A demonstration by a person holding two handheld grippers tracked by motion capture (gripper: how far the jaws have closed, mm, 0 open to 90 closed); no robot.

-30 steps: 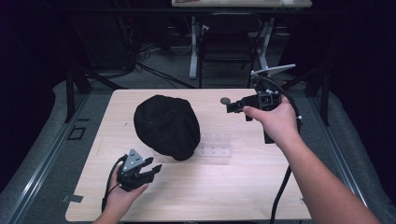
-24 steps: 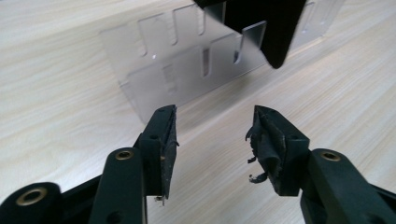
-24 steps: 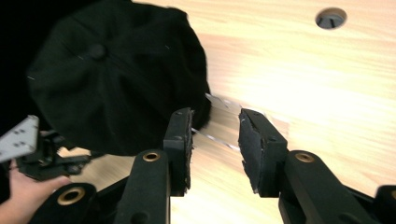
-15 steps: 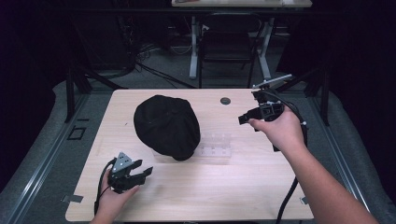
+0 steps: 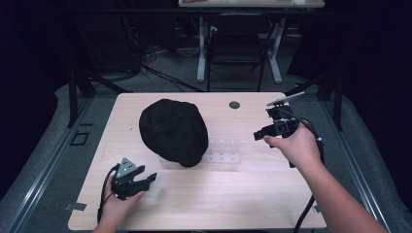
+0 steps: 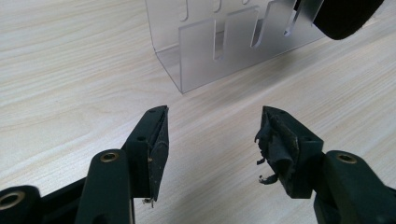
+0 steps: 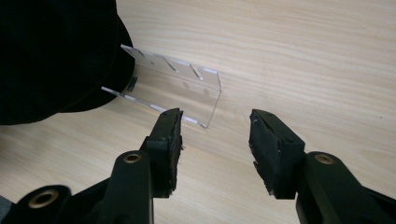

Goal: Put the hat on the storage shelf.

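While the big round black cloth cap (image 5: 173, 131) sits in the middle of the light wooden table (image 5: 252, 189), a clear plastic rack with slots (image 5: 224, 150) lies just right of it, touching its edge. The left gripper (image 5: 145, 180) is at the lower left of the high view, its jaws wide apart and holding nothing. The right gripper (image 5: 258, 135) hangs at the right of the frame, jaws also wide apart and empty. A small dark round hole (image 5: 234, 104) is near the table's top edge.

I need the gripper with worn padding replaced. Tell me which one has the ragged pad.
The left gripper: its right-hand pad is torn, shreds hanging. The right gripper has intact, flat pads.
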